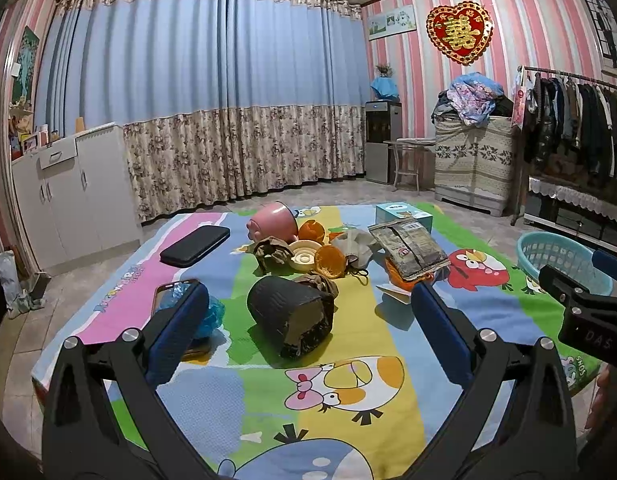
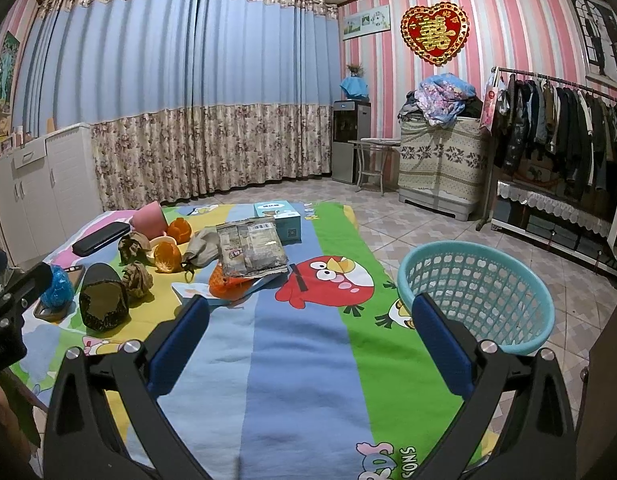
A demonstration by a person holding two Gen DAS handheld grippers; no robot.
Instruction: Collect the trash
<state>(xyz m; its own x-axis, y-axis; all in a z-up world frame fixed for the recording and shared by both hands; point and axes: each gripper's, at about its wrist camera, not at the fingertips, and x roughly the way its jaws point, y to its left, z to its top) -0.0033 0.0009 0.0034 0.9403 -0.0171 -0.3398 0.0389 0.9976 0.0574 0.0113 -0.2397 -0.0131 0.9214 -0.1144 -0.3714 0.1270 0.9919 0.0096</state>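
Held both tools spread wide, with nothing between the fingers: the left tool (image 1: 306,292) aimed over the near-left part of the bench (image 1: 388,420), the right tool (image 2: 308,302) over a bare blue stripe further to the right. Found the trash in a loose heap on the cartoon cloth, toward the far middle: a black crumpled roll (image 1: 290,316) nearest, lying on its side just in front of the left tool; a ball of brown paper (image 1: 272,254) and orange peels (image 1: 328,262) behind it; a flat snack wrapper (image 1: 408,250) to the right, resting on something orange; a blue plastic wad (image 1: 210,314) on the left, touching a phone (image 1: 168,292). Noted the teal basket (image 2: 480,246) off the right edge of the bench, near the right tool, with no trash visible inside, so judged the collecting as hardly begun. Judged the black roll as the natural first piece for the left tool. Would have been best to come down across its narrow width, not along its length, and to close slowly, because the torn wall would probably give way and slip. Would have been wise to keep clear of the phone, the dark case (image 1: 196,246), the pink cup (image 1: 272,222) and the tissue box (image 1: 404,214), probably not trash. Could have left the wrapper to the right tool, nearer to the basket: better to pinch one raised edge than to press flat on the cloth.
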